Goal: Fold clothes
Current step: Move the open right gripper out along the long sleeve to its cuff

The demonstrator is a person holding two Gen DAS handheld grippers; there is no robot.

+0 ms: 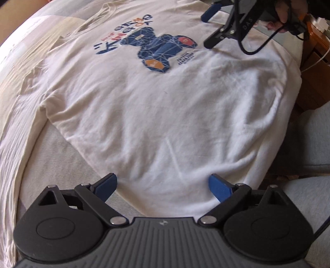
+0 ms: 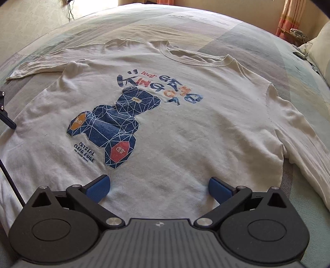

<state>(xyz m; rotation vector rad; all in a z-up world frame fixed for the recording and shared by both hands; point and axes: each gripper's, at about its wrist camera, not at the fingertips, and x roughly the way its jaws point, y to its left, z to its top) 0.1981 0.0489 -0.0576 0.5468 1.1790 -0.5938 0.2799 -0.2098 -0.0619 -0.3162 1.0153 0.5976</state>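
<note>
While shirt (image 2: 185,127) lies flat, L tongs (image 1: 163,187) & R tongs (image 2: 158,186) gape wide above, empty.

Wide bare bedspread (image 2: 206,22) across top of right wrist view — free passage beyond the shirt (image 2: 185,127) collar. Pillow (image 2: 321,49) and a small patterned object (image 2: 299,34) crowding upper right edge. Cables (image 2: 70,10) down the wall, upper left. In left wrist view: wooden furniture (image 1: 315,82) tight along right edge, grey cushion (image 1: 305,144) below it — little clearance there. Right gripper (image 1: 208,28) with jaws apart, hand (image 1: 282,12) and looped cable (image 1: 257,47) blocking upper right. Striped sheet (image 1: 47,160) lower left clear.
</note>
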